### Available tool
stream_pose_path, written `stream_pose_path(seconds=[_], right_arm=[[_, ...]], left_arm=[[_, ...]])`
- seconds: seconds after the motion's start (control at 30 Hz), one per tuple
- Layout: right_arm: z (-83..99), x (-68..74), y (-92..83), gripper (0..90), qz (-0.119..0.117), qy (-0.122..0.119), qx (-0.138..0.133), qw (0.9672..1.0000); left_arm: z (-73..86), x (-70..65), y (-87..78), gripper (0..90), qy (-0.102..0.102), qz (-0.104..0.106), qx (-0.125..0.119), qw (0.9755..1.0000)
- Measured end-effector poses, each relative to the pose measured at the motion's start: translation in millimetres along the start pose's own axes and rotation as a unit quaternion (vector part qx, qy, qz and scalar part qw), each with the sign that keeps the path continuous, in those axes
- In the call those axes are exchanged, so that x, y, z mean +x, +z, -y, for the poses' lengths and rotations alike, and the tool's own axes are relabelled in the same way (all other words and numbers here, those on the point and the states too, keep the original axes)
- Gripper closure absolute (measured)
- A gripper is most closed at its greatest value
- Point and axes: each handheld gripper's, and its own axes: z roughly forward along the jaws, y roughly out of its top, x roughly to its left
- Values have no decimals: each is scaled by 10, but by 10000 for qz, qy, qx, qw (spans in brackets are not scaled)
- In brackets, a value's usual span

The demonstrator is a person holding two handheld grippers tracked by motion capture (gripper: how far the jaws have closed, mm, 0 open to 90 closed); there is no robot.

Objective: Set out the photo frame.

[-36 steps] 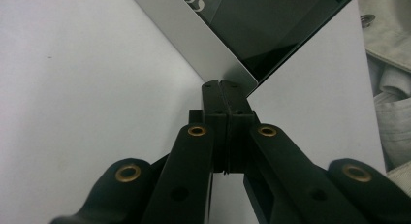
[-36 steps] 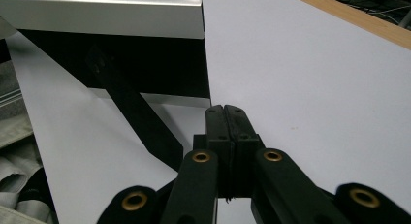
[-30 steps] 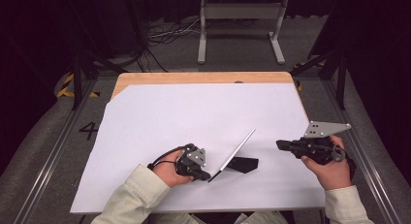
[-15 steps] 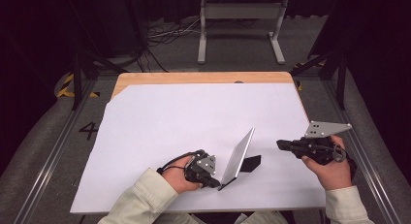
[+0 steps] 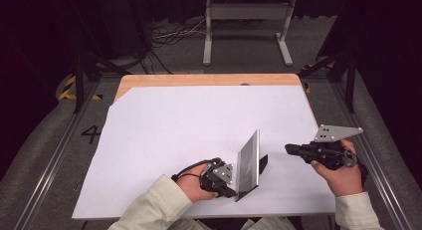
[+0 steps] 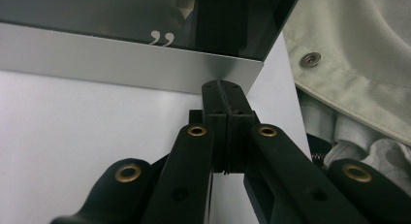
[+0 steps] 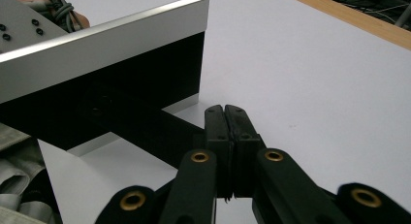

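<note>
While the left tongs (image 6: 226, 95), closed empty, touch the frame (image 5: 248, 165), the right tongs (image 7: 231, 118) show its black back.

Bright, even table light; dark surroundings; blurred near jaws.

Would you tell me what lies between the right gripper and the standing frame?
Bare white table sheet, seen in the high view, separates right gripper from frame.

Cream sleeves (image 5: 154, 202), black jaws with brass rivets, grey three-cornered plate (image 5: 336, 133), black cable
</note>
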Motion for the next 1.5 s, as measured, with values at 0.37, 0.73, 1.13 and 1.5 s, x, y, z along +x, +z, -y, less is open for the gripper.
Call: stream_pose_path(seconds=[0.37, 0.73, 1.13, 1.5], right_arm=[[6, -3, -34, 889, 34, 11, -25, 10000], [25, -17, -92, 849, 75, 562, -104, 9983], [42, -23, -138, 830, 121, 800, -55, 9967], [30, -32, -166, 793, 167, 718, -14, 9973]], left_arm=[[-161, -10, 133, 900, 139, 57, -30, 9999], [-329, 29, 262, 900, 143, 83, -57, 9998], [-443, 60, 350, 900, 40, -66, -129, 9999], [-376, 45, 301, 900, 11, -33, -135, 9999]])
